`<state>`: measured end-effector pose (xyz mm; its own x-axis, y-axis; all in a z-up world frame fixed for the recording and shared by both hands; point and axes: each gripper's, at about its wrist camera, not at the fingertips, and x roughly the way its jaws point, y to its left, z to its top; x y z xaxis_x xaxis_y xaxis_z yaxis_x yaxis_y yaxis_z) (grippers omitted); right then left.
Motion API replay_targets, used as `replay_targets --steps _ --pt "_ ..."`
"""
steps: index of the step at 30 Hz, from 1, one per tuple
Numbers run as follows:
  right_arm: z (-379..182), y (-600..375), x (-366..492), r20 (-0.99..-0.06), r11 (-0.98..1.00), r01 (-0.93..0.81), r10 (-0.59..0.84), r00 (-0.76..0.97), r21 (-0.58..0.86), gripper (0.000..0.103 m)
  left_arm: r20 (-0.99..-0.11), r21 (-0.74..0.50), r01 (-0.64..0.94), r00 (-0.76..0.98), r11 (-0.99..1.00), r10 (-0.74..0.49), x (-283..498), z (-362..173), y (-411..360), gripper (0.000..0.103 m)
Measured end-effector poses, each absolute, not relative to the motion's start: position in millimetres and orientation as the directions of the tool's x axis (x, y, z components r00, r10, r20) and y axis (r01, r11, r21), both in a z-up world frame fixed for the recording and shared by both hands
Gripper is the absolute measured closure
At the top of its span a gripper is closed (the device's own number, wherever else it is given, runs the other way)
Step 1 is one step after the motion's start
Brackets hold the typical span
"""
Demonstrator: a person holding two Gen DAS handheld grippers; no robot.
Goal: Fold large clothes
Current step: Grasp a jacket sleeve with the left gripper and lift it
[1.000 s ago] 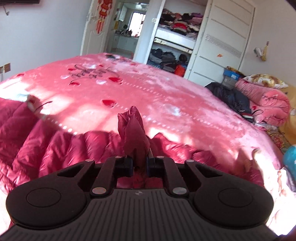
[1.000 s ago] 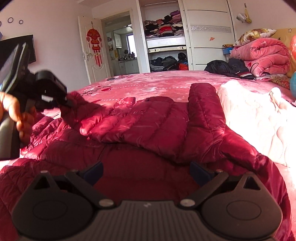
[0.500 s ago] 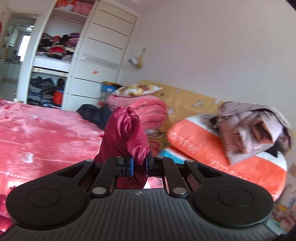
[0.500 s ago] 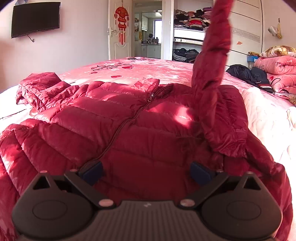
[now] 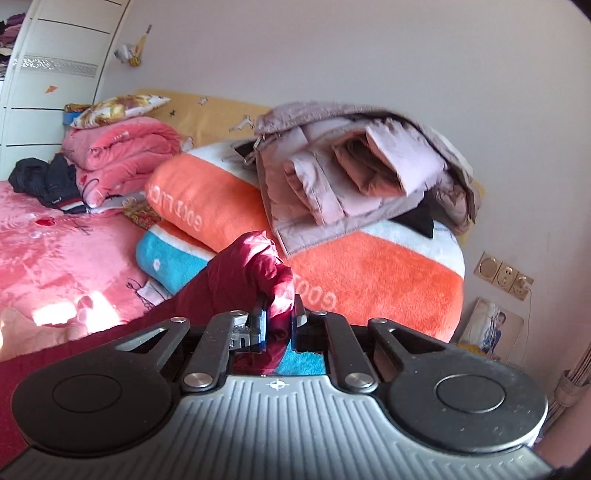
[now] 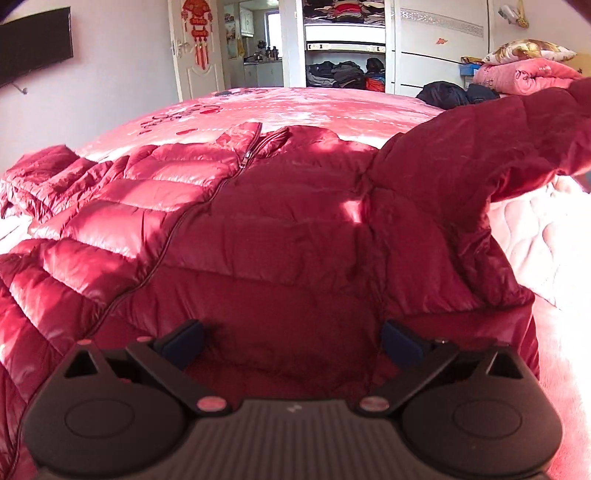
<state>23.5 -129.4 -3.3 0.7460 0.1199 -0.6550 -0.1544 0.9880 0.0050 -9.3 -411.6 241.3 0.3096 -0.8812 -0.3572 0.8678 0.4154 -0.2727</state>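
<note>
Left wrist view: left gripper (image 5: 279,320) clamped tight on cuff end of dark red quilted puffer jacket sleeve (image 5: 255,273), fabric bunched up above blue pads (image 5: 261,320), rest of sleeve trailing down-left out of frame. Behind: orange-white-teal plush folded blanket (image 5: 369,273) w/ lettering, pale mauve padded coat (image 5: 354,181) heaped on top, pink folded quilt (image 5: 122,151) further left w/ floral gold-patterned pillow (image 5: 118,107) on it, dark navy garment pile (image 5: 48,177) beside quilt. Pink printed bedspread (image 5: 55,251) at left. Gold wall sockets (image 5: 504,275) at right on pale wall, small photo card (image 5: 495,328) leaning below.

Right wrist view: right gripper (image 6: 291,341) spread wide, nothing between pads, hovering just over lower front of dark red quilted puffer jacket (image 6: 229,229). Jacket spread front-up on bed, zipped, zipper (image 6: 207,199) running diagonally from collar toward lower left. Sleeve on right side of frame lifted off bed, stretched up and out toward right edge, cuff out of shot. Other sleeve crumpled at far left on bed. White quilted pad (image 6: 546,236) under raised sleeve at right. Contact betw. right pads and jacket: can't tell. Bkgd: open white wardrobe (image 6: 347,44) w/ stacked clothes, white door w/ red hanging ornament (image 6: 199,33), black wall-mounted TV (image 6: 33,44) upper left.
</note>
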Motion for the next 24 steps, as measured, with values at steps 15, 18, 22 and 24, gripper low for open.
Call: replay_targets --steps 15,18,22,24 --pt "-10.0 -134.9 31.7 -0.694 0.982 -0.183 0.165 0.701 0.049 0.001 -0.596 -0.261 0.844 0.241 0.469 -0.766 -58.4 96.2 -473.3 0.048" --pt "-10.1 -134.5 31.9 -0.694 0.982 -0.183 0.167 0.7 0.051 0.001 -0.571 -0.267 0.845 0.249 0.463 -0.782 -49.6 115.3 -460.4 0.035" --pt "-10.6 -135.2 31.7 -0.689 0.982 -0.182 0.172 0.704 0.059 0.001 -0.52 -0.257 0.838 0.301 0.482 -0.8 -36.3 155.2 -421.6 0.028" --pt "-10.9 -135.3 30.9 -0.685 0.982 -0.18 0.172 0.708 0.06 0.001 -0.488 -0.235 0.824 0.359 0.516 -0.795 -35.8 171.5 -386.0 0.024"
